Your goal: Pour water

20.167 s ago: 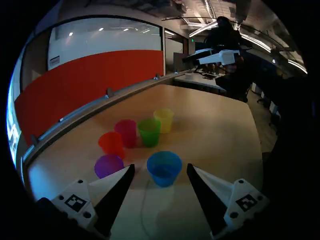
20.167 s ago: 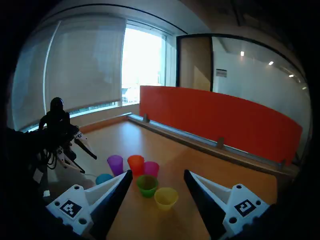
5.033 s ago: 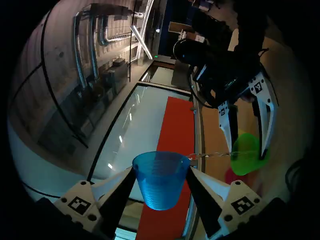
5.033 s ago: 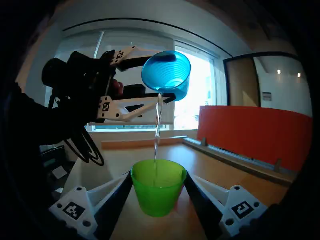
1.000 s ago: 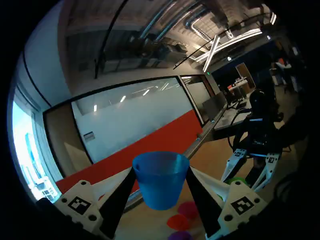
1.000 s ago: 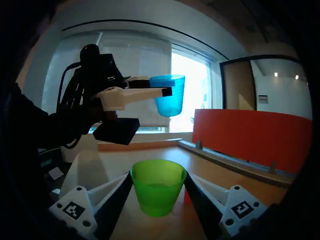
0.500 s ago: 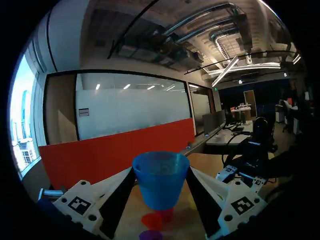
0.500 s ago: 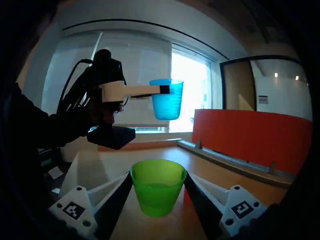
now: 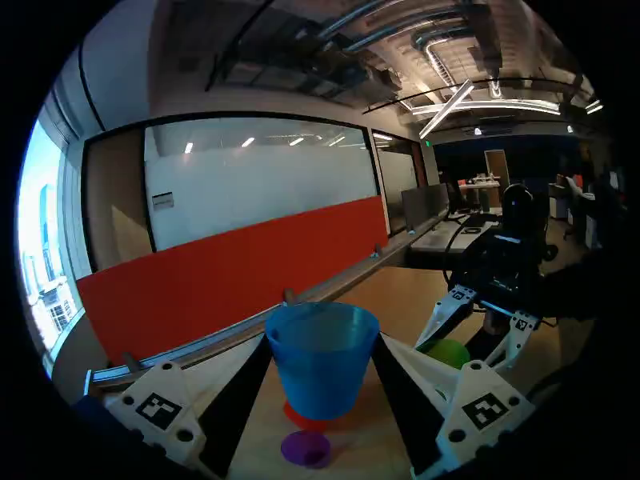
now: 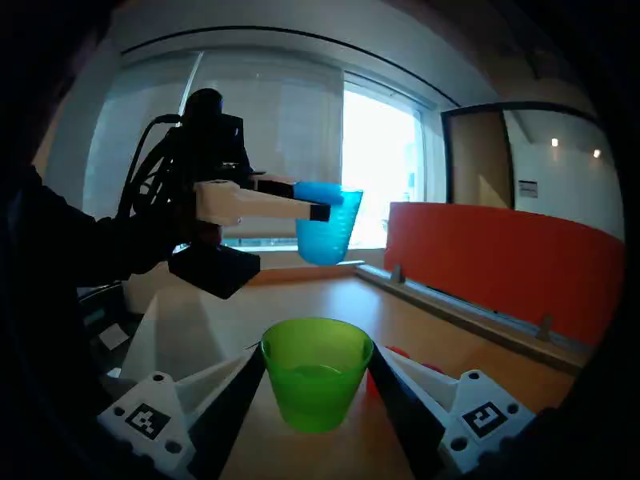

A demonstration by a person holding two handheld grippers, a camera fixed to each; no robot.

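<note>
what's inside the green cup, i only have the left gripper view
observer: in the right gripper view, water sits partway up the green cup, which the right gripper clamps on both sides
operator: is my blue cup dripping
observer: no stream falls from the blue cup; seen side-on it hangs nearly upright in the left gripper

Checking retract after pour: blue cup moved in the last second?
Yes: down. In the right gripper view the blue cup now reaches the window sill; earlier it hung above it.
</note>
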